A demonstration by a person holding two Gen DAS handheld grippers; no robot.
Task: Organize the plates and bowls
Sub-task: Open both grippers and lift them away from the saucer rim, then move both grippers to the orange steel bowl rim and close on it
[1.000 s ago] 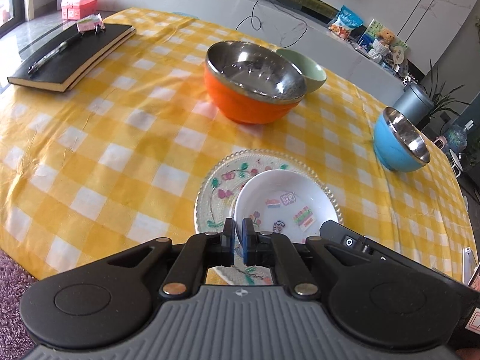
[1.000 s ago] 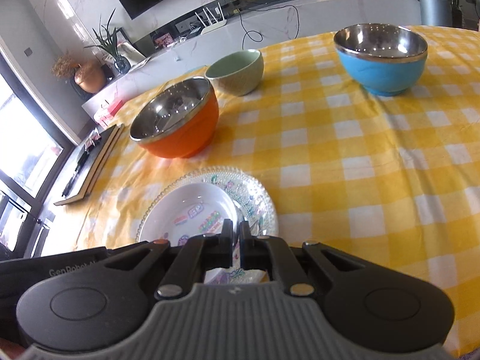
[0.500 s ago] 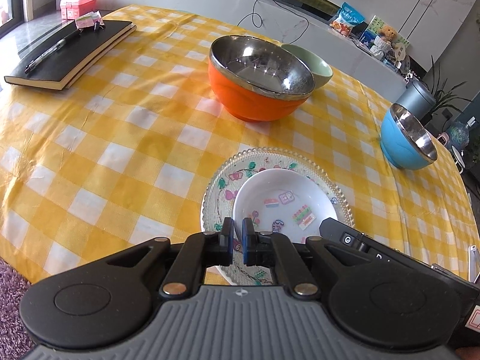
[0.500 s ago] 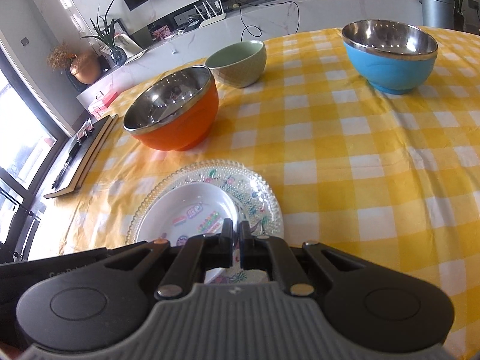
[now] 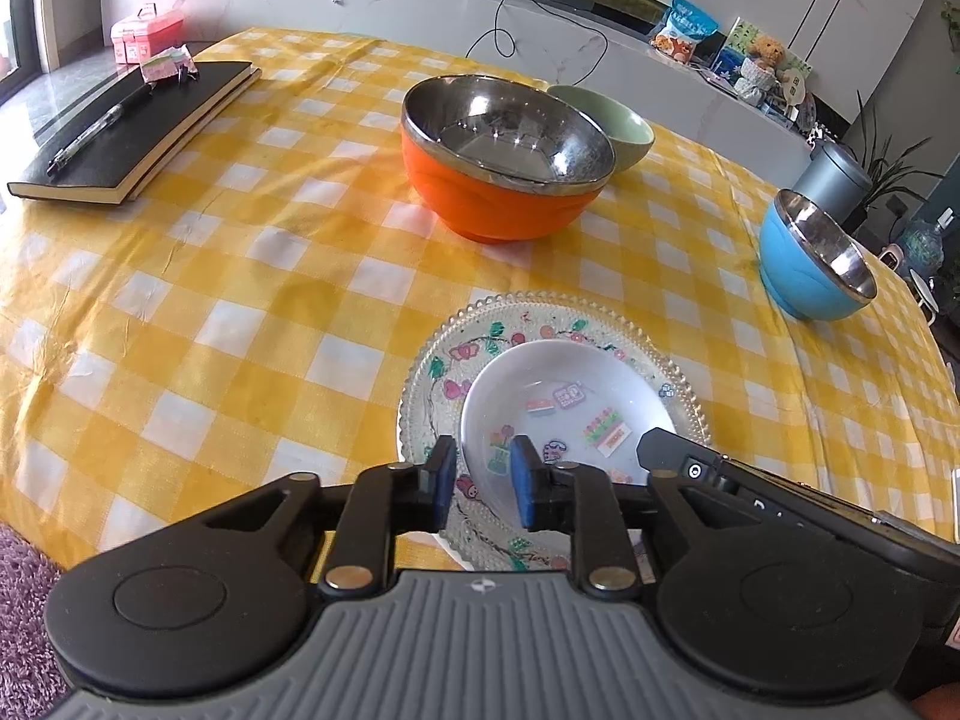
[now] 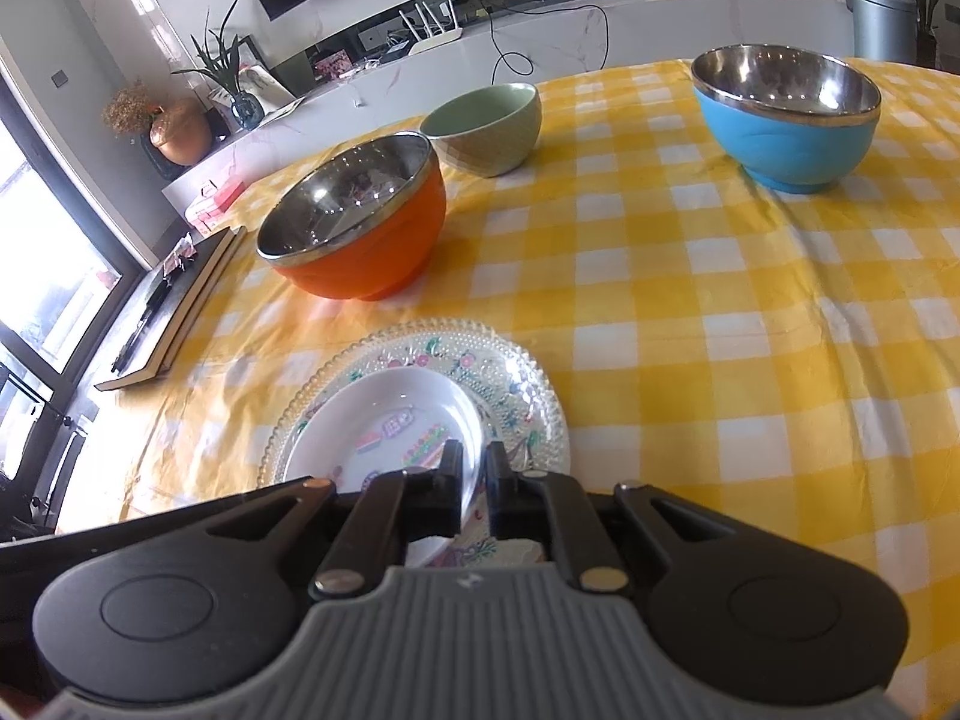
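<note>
A small white dish [image 5: 570, 384] with stickers lies on a clear glass plate [image 5: 480, 324] with flower decals, close in front of both grippers. My left gripper [image 5: 483, 480] has the dish's near rim between its blue pads; its jaws are opening and a clear gap shows on each side. In the right wrist view the right gripper [image 6: 475, 474] straddles the white dish [image 6: 390, 414] at its right rim over the glass plate [image 6: 510, 372]. Its jaws are opening by a narrow gap. Farther back stand an orange bowl [image 5: 498, 210], a green bowl [image 5: 630, 132] and a blue bowl [image 5: 804, 276].
A yellow checked cloth [image 5: 240, 300] covers the table. A black notebook [image 5: 138, 126] with a pen lies at the far left, and a pink box [image 5: 147, 33] sits beyond it. The orange bowl [image 6: 372, 252], green bowl [image 6: 492, 132] and blue bowl [image 6: 792, 138] line the back.
Both grippers were shut on the white dish's rim; now both pairs of jaws have parted, the left far more than the right. The dish stays on the glass plate.
</note>
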